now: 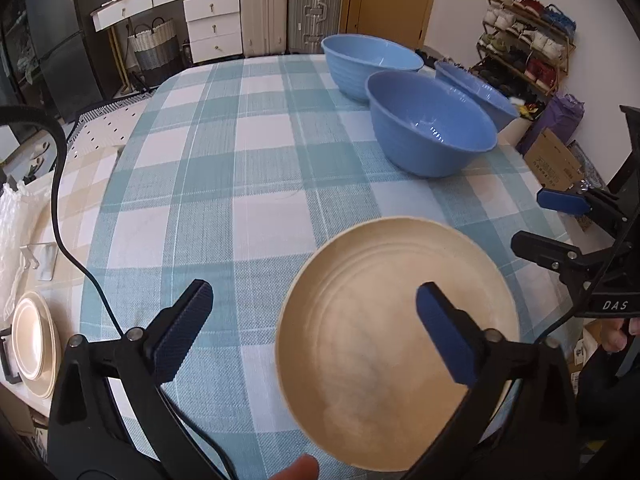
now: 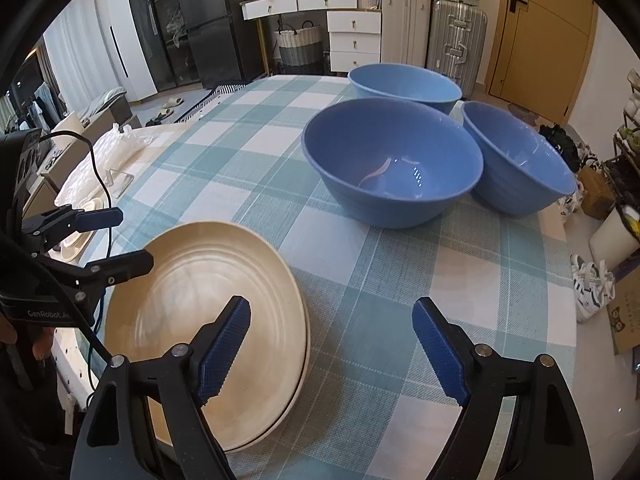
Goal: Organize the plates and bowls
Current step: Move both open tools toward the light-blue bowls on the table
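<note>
A cream plate [image 1: 384,320] lies on the checked tablecloth [image 1: 240,168] near the front edge; in the right wrist view it [image 2: 208,304] rests on a second plate beneath. Three blue bowls stand at the far right: the nearest [image 1: 432,124] [image 2: 392,160], one behind [image 1: 368,60] [image 2: 404,84], one to the right [image 1: 480,92] [image 2: 516,156]. My left gripper [image 1: 316,336] is open, its right finger over the plate. My right gripper [image 2: 332,352] is open, its left finger over the plate. Each gripper shows in the other's view: right [image 1: 560,228], left [image 2: 112,240].
More cream plates [image 1: 32,344] are stacked on a side surface to the left, beside white plastic wrap [image 2: 100,164]. A black cable [image 1: 68,216] trails over the table's left edge. Suitcases [image 1: 292,4], drawers and a shoe rack [image 1: 524,36] stand beyond the table.
</note>
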A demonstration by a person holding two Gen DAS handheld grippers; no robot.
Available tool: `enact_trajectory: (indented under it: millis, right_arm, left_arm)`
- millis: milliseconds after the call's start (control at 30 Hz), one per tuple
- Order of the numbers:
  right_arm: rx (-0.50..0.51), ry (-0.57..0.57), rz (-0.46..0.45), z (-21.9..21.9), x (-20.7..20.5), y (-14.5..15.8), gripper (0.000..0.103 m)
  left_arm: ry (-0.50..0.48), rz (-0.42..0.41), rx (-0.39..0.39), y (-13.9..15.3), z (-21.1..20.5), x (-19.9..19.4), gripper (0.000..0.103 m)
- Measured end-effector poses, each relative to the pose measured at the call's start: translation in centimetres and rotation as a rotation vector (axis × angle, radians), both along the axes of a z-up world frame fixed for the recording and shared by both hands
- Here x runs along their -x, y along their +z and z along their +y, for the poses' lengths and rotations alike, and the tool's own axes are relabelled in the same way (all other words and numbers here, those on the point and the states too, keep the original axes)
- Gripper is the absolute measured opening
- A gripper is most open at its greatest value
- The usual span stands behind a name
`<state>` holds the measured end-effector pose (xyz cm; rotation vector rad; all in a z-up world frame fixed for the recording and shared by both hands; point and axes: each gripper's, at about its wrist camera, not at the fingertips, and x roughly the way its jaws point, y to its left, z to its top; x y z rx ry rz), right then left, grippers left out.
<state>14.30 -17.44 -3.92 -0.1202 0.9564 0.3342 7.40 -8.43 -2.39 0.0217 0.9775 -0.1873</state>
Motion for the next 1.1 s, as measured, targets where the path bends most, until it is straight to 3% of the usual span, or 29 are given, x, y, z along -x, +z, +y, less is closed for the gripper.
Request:
enact_trajectory:
  millis: [1100]
  right_arm:
    - [-0.064,-0.142,-0.114,-7.7,-4.8,3.9,0.086]
  left_arm:
    - [-0.03,-0.136,-0.056,7.9,-5.4,-8.3,0.101]
